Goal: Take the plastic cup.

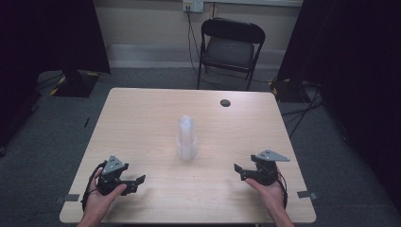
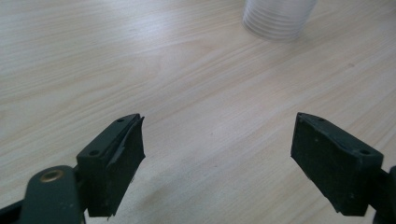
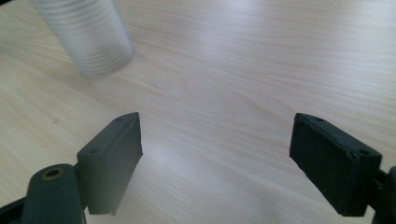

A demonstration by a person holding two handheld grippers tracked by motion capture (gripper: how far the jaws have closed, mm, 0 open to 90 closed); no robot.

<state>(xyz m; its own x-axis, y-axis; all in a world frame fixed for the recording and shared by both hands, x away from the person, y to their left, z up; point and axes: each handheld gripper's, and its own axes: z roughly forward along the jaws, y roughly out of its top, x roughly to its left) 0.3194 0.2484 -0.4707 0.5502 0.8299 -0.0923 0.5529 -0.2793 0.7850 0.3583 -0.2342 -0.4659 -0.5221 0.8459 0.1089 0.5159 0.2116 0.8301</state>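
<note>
From the high view, a stack of clear cups stands upright mid-tabletop, between the left tongs and right tongs, both released and low; a black chair stands beyond; the left gripper view shows spread jaws, stack ahead; the right gripper view likewise.

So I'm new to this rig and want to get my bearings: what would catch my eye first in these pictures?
First, the stack of clear plastic cups standing upright, alone in the middle of the pale wooden table. Next, the left gripper and right gripper held low near the table's near edge, one to each side of the stack, jaws wide open and empty. Beyond the far edge stands a black folding chair.
</note>
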